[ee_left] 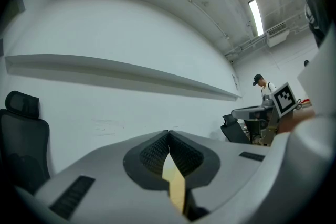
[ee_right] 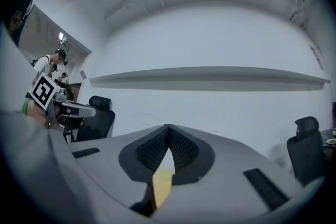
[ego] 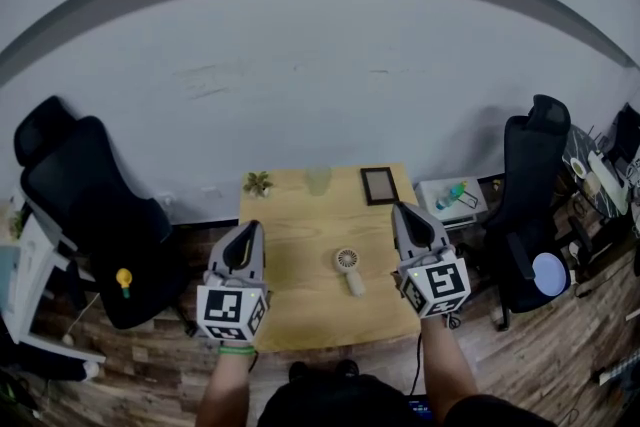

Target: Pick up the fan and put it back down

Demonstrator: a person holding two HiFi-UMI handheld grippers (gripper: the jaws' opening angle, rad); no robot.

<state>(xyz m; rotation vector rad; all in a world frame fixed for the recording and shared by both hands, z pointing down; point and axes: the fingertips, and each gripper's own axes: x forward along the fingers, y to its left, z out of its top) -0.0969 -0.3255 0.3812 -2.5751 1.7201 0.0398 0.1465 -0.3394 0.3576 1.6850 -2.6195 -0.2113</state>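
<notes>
A small cream hand-held fan [ego: 348,268] lies flat on the wooden table [ego: 300,305], its round head toward the wall and its handle toward me. My left gripper [ego: 246,231] hovers over the table's left side, left of the fan, with its jaws together and nothing between them. My right gripper [ego: 402,212] hovers over the table's right side, right of the fan, and is also shut and empty. In the left gripper view the fingertips [ee_left: 169,134] meet, and in the right gripper view the fingertips [ee_right: 168,127] meet too. Both point level at the white wall.
At the table's far edge stand a small potted plant [ego: 259,183], a pale green cup [ego: 318,180] and a dark picture frame [ego: 379,185]. Black office chairs flank the table at left [ego: 85,205] and right [ego: 530,195]. A white box [ego: 452,198] sits right of the table.
</notes>
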